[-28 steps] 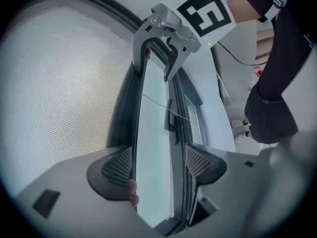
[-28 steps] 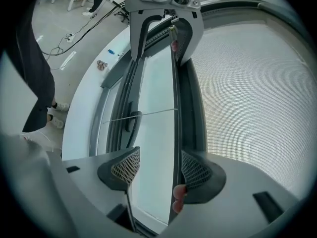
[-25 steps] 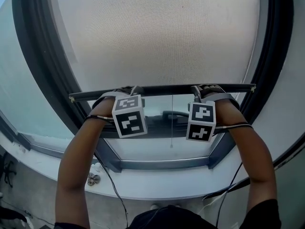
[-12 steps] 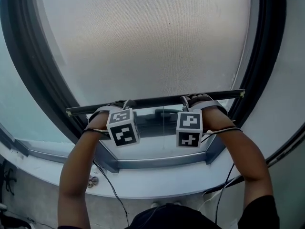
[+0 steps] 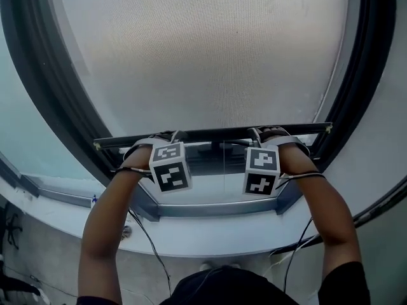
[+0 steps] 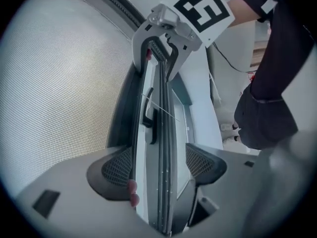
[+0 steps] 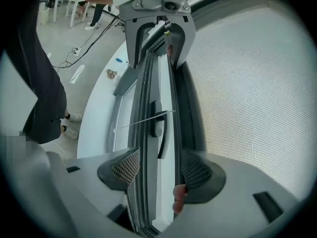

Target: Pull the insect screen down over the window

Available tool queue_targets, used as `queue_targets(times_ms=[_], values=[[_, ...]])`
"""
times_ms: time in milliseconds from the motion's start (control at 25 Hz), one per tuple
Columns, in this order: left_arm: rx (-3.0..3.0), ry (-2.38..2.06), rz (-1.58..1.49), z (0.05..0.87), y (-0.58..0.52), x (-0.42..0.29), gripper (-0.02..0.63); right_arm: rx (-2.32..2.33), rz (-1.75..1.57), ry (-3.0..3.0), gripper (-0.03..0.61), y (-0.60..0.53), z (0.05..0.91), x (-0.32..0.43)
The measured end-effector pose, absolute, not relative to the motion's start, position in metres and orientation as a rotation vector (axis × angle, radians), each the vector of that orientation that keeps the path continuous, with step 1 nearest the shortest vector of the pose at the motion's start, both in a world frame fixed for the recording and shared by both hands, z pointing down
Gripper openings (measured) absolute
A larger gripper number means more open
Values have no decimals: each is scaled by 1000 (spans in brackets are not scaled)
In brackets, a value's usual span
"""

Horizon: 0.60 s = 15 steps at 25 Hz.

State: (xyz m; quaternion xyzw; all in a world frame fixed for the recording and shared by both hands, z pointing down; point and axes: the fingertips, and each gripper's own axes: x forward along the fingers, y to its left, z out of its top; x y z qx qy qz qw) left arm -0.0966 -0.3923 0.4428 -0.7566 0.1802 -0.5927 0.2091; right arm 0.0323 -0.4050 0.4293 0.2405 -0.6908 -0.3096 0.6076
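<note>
Insect screen [image 5: 203, 49] fills the upper part of the window, pale mesh spread from one dark side frame [image 5: 39, 94] to the other. Its lower edge is a dark bar [image 5: 213, 134], and that bar sits low in the opening, not down on the bottom rail [image 5: 216, 208]. Between bar and rail there is a band of bare glass [image 5: 213, 186], and that is the open room under the screen. The bar's two ends meet the side frames, left end at the left frame, right end at the right one, with no slack visible at either side.

The bar's long axis runs left to right across the window, close to level, the left end a touch lower in the head view. The mesh runs straight up from it.

Left claw [image 5: 156, 137] is on the bar left of middle. In the left gripper view that claw [image 6: 158, 165] has one pad on each side of the bar, closed in against it. Right claw [image 5: 270, 132] is on the bar right of middle, and in the right gripper view this claw [image 7: 159, 172] is likewise clamped across the bar. The two are well apart, with the window handle [image 6: 148, 114] and a thin cord [image 5: 224, 167] between them.

Below the rail lies the white sill [image 5: 210, 237], curving across the view, with the person's forearms reaching over it.
</note>
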Motion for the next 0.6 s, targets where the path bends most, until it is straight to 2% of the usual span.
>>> queue_targets(times_ms=[600], values=[[-2159, 430, -1727, 510, -386, -94, 342, 468, -608, -1624, 267, -397, 495, 34]])
